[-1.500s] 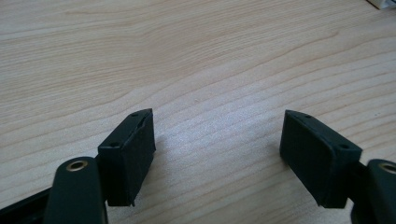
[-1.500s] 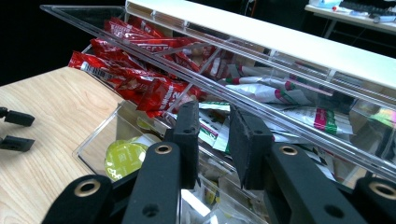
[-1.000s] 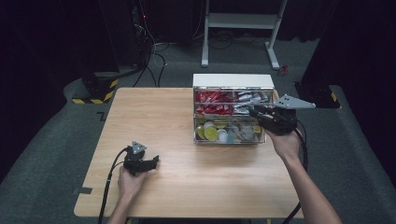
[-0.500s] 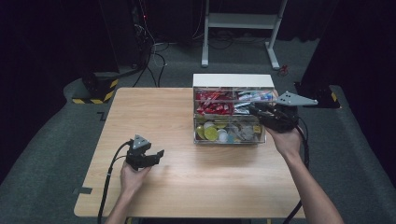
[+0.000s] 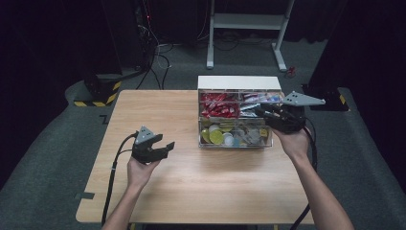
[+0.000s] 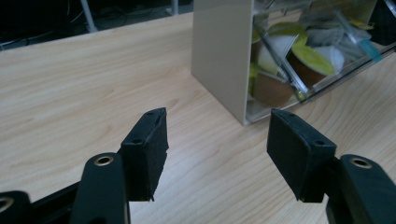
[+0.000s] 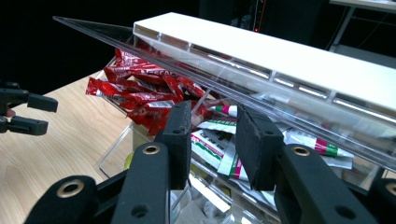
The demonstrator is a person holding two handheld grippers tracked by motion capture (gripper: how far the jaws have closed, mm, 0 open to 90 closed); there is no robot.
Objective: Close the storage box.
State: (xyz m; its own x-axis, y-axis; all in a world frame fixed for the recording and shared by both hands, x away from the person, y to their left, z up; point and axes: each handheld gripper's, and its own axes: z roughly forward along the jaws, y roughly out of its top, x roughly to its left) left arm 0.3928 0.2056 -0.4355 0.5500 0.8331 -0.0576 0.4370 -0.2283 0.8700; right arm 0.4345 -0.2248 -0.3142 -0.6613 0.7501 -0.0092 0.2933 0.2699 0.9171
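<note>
Your left tool sits higher in the high view than a second ago, lifted off the surface and now held above it in your hand, pointing toward the organizer box. Its jaws have just been closing a bit but stand apart, nothing between them; the left gripper view shows bare wood between the pads, with the box's beige side wall and the yellow-lidded cups in the lower drawer ahead.

Your right tool has barely shifted since then. It's at the right front of the box, at the top clear drawer. Jaws are narrow but apart, with a gap between the pads; can't tell if they pinch the drawer's edge, nothing clearly clamped. Past them are red sachets on the left and white-green packets on the right.

The box stands at the far right of the surface, same spot as before.
</note>
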